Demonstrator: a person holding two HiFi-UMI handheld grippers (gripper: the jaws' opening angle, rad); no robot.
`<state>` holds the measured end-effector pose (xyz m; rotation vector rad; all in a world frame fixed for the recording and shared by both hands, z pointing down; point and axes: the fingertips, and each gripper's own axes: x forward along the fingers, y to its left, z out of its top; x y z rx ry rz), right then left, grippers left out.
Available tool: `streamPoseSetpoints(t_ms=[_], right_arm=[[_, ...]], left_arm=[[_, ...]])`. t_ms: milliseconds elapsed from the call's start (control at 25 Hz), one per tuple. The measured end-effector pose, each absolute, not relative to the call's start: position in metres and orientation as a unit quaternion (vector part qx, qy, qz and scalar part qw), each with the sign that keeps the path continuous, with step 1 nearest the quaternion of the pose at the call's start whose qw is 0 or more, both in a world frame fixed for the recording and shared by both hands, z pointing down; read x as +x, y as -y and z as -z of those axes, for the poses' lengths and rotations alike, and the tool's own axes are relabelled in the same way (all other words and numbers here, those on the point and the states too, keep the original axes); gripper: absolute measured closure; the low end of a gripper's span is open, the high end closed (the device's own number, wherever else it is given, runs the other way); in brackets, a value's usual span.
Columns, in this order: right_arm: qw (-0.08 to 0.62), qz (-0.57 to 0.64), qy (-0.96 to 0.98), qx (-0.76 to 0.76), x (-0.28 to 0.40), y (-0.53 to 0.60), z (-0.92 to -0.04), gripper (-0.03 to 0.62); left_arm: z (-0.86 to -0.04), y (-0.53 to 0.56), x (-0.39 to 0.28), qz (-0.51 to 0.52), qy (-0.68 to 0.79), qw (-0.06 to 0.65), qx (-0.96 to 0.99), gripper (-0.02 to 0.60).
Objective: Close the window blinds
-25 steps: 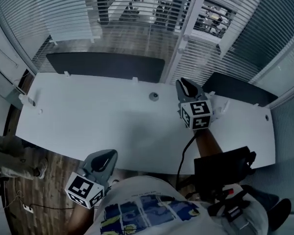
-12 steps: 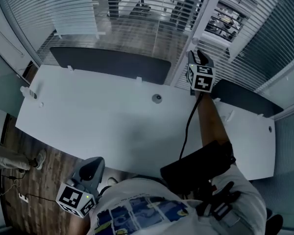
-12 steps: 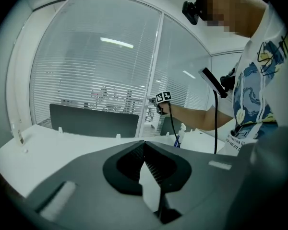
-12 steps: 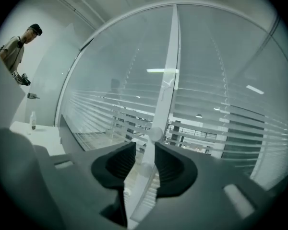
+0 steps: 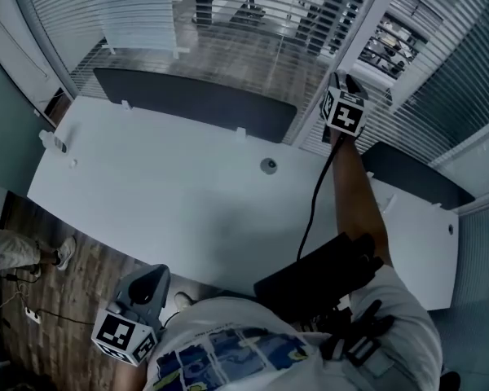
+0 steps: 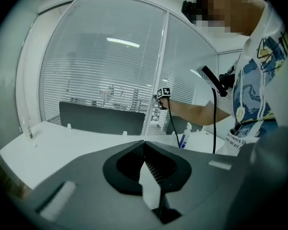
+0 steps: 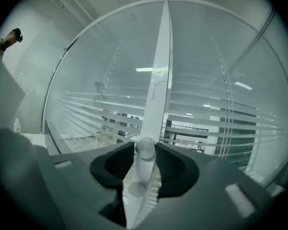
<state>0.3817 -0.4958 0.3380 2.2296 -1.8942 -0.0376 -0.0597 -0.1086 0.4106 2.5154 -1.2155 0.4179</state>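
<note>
The window blinds [image 5: 253, 6] hang behind the desk with their slats tilted open; in the right gripper view the blinds [image 7: 110, 107] show the room beyond. My right gripper [image 5: 346, 84] is stretched out to the white window post [image 5: 367, 23]. In its own view the right gripper [image 7: 145, 146] has a pale round wand [image 7: 143, 171] between its jaws, which are opening; the wand fills most of the gap. My left gripper [image 5: 151, 277] hangs low beside my body, its jaws together in the left gripper view [image 6: 144, 143] with nothing in them.
A white desk [image 5: 163, 194] lies between me and the window, with dark partition panels [image 5: 196, 100] along its far edge and a round grommet [image 5: 268, 165]. A small bottle [image 5: 55, 143] stands at its left corner. A person's legs [image 5: 16, 251] show at the left.
My right gripper rose from above the desk and reached forward to the window post, where the wand now sits between its jaws. The left gripper dropped slightly lower.
</note>
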Motion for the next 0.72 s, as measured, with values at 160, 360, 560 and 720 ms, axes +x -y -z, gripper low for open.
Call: streamPoseSetpoints(t_ms=[160, 360, 560, 720], right_arm=[[0.099, 0.003, 0.62, 0.778, 0.384, 0.496, -0.334, 0.462], [0.109, 0.01, 0.599, 0.793, 0.386, 0.5, -0.336, 0.465], [0.148, 0.032, 0.577, 0.803, 0.384, 0.497, -0.33, 0.47], [0.195, 0.055, 0.558, 0.805, 0.383, 0.499, -0.332, 0.471]], left_arm=[[-0.412, 0.107, -0.064, -0.145, 0.43, 0.159, 0.877, 0.575], [-0.414, 0.107, -0.069, -0.145, 0.433, 0.162, 0.875, 0.575], [-0.413, 0.102, -0.075, -0.142, 0.439, 0.164, 0.872, 0.575], [-0.414, 0.101, -0.083, -0.138, 0.443, 0.164, 0.871, 0.575]])
